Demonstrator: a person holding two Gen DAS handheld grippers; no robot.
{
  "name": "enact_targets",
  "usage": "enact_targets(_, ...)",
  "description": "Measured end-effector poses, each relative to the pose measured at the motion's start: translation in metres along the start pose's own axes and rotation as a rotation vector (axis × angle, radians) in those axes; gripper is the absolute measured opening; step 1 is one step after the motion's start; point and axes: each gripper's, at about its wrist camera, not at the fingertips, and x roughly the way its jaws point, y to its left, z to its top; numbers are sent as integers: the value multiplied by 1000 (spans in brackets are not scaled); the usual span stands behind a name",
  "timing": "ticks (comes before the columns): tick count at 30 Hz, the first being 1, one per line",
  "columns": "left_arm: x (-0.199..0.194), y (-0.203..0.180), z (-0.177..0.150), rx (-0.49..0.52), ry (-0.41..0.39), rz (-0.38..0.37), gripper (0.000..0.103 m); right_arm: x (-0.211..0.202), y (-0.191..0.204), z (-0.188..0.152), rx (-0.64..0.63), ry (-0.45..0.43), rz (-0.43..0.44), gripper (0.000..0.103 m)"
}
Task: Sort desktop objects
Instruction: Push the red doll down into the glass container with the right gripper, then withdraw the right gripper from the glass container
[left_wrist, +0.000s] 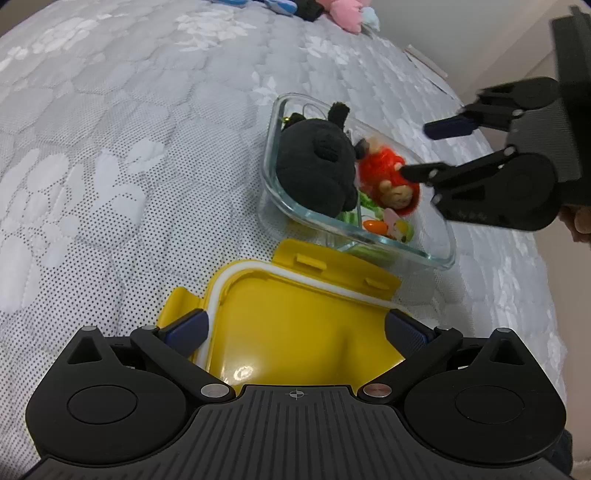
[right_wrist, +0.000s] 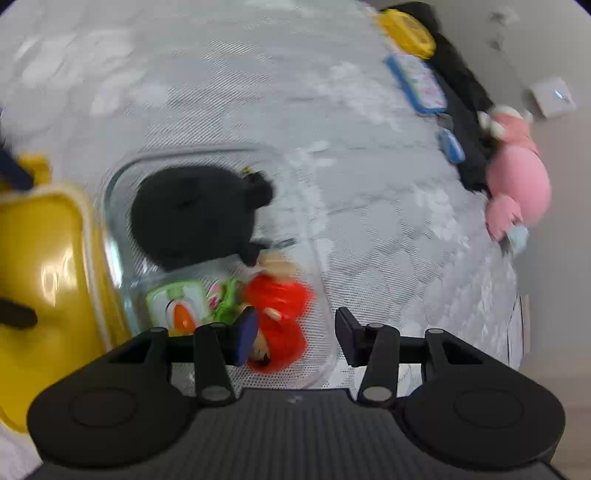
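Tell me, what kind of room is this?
Probably a bedroom: the things lie on a grey quilted mattress with white flower patterns, a pink plush toy sits at its edge, and a plain wall stands right beside it.

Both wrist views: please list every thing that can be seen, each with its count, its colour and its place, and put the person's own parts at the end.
glass container: 1, clear, on the bed cover, beyond the lid
black plush toy: 1, black, inside the glass container
red-haired doll: 1, red and tan, inside the container beside the black plush toy
small colourful items: several, green, orange and pink, in the container's near end; too blurred to name
yellow lid: 1, yellow with white seal, between the left claw's fingers
pink plush toy: 1, pink, at the bed's far edge
blue-edged items: 2, blue, near the pink plush toy
bed cover: 1, grey-white, under everything
left claw: 1, black, open around the lid
right claw: 1, black, open over the container
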Motion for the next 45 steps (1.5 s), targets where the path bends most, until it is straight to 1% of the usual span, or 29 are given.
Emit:
enact_targets(3,0,0,1,-3,2,1,103,-8,-15,-3,110,-20,5,51)
enact_targets(5,0,-2,1,6,3,6,103,-9,-26,-4,195,-25,-6,49)
enact_targets(8,0,-2,1,14,5,9,103,-2,-40,-2,402,-23,43,44)
enact_targets(10,0,-1,1,11,5,5,103,7,-41,-1,500,-43,55,43)
enact_targets(11,0,-1,1,10,5,4,103,11,-39,0,527,-51,60,43)
enact_targets(12,0,-1,0,10,5,3,103,17,-37,1,549,-42,81,43)
enact_targets(14,0,-1,0,12,5,3,103,27,-33,-1,580,-7,120,44)
enact_targets(15,0,-2,1,13,6,4,103,31,-30,-2,583,10,124,45)
enact_targets(16,0,-2,1,14,6,5,103,31,-29,-4,582,5,119,47)
enact_targets(18,-1,-2,1,10,6,6,103,27,-33,-7,604,-2,124,47)
enact_targets(20,-1,-2,1,5,5,5,103,19,-45,-12,695,-44,150,47)
enact_targets(21,-1,-2,1,2,4,3,103,13,-53,-15,757,-77,178,47)
enact_targets(22,-1,-2,1,1,4,3,103,7,-60,-19,830,-118,224,47)
enact_targets(23,-1,-1,1,0,3,2,103,3,-67,-21,891,-154,280,47)
enact_targets(25,-1,-1,1,3,3,3,103,-3,-73,-23,985,-212,422,47)
enact_targets(26,-1,-2,1,5,3,3,103,-3,-73,-21,1001,-220,475,47)
enact_targets(27,-1,-2,1,7,3,3,103,-1,-69,-18,1004,-210,506,47)
enact_targets(29,-1,-2,1,10,3,4,103,4,-59,-10,990,-170,518,47)
enact_targets(31,-1,-2,1,10,3,3,103,10,-45,-4,963,-116,501,46)
enact_targets(32,-1,-2,2,17,6,0,103,12,-39,-2,951,-99,491,48)
enact_targets(34,-1,-1,3,27,10,-3,103,13,-32,-3,940,-103,470,52)
enact_targets(36,-1,-2,3,27,10,-2,103,12,-28,-4,924,-111,455,52)
enact_targets(39,-2,-1,3,31,9,-4,103,6,-25,0,840,-135,409,54)
enact_targets(40,-2,-1,2,31,7,-6,103,3,-26,-2,847,-139,411,53)
enact_targets(42,-3,1,3,26,2,-12,103,-3,-35,-9,925,-165,441,53)
enact_targets(43,-4,1,3,28,-6,-7,103,-10,-38,-17,976,-194,453,54)
enact_targets(45,-3,1,2,38,-9,7,103,-29,-42,-37,1056,-257,435,62)
